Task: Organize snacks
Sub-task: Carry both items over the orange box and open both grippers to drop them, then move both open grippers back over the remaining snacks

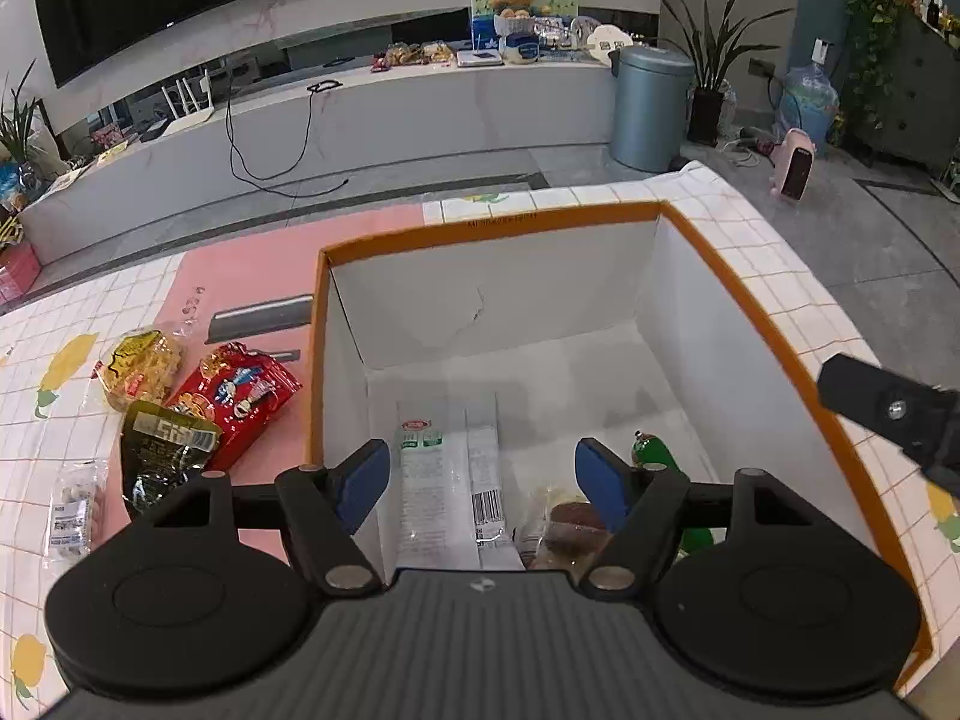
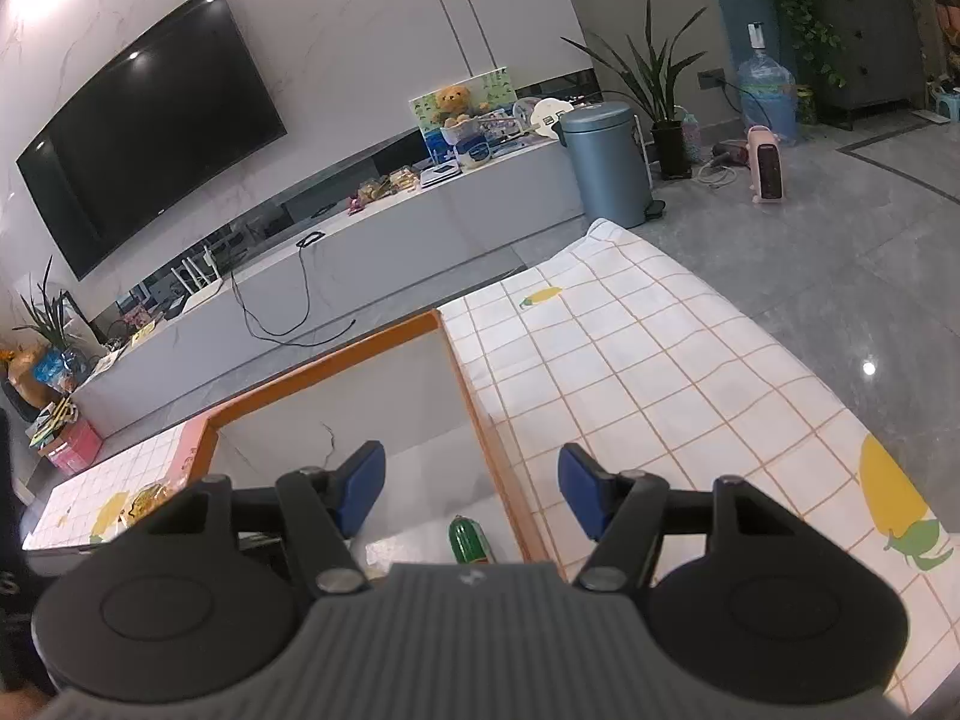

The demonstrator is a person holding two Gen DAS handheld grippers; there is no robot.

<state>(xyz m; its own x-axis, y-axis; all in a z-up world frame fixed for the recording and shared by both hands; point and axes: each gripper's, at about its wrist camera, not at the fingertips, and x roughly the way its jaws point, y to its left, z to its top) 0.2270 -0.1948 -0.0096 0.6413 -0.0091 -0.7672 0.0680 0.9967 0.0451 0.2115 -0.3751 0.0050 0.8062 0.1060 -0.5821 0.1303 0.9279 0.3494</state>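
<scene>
A white box with an orange rim (image 1: 492,228) stands on the table. On its floor lie a white packet (image 1: 432,480), a brown snack in clear wrap (image 1: 564,522) and a green item (image 1: 651,450). My left gripper (image 1: 483,474) hangs open over the box's near side, above the white packet, with its pads touching nothing. Left of the box lie a red packet (image 1: 246,396), a yellow snack bag (image 1: 141,366), a dark green packet (image 1: 162,456) and a small white packet (image 1: 72,510). My right gripper (image 2: 473,480) is open and empty above the box's right rim (image 2: 480,420), with the green item (image 2: 468,540) below it.
A pink mat (image 1: 252,264) and a checked tablecloth (image 2: 660,372) cover the table. A grey flat strip (image 1: 258,315) lies beside the box's left wall. The table's far edge drops to the floor, where a blue-grey bin (image 1: 651,108) stands.
</scene>
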